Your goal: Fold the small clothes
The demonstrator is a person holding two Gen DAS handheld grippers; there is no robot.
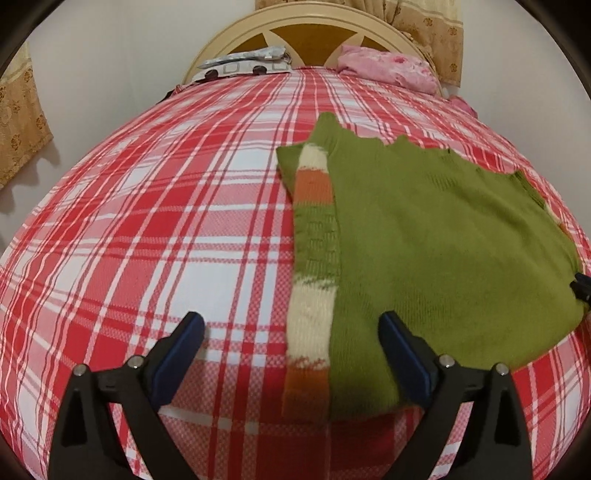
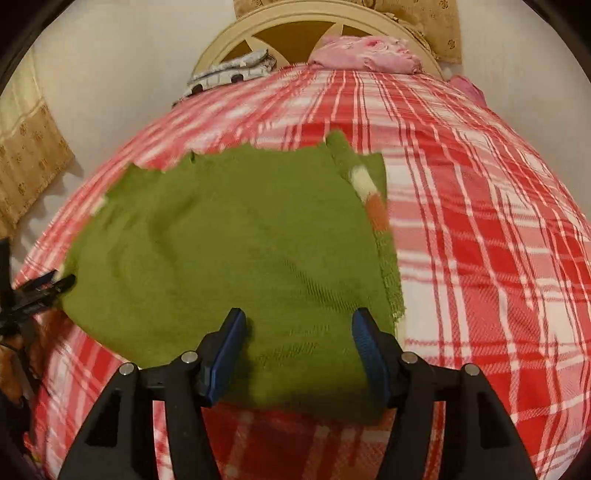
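Both of my tools stand apart with nothing pinched: the left tool spans the striped sleeve folded along the green sweater, and the right tool hangs over its near edge. I see the sweater lying flat on the plaid bed, pink cloth by the headboard.

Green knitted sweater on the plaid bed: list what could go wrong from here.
1. The green knitted sweater lies loose, with both the left gripper and the right gripper open; a careless grab may undo its folds.
2. The striped sleeve sticks out along one edge and could slip free.
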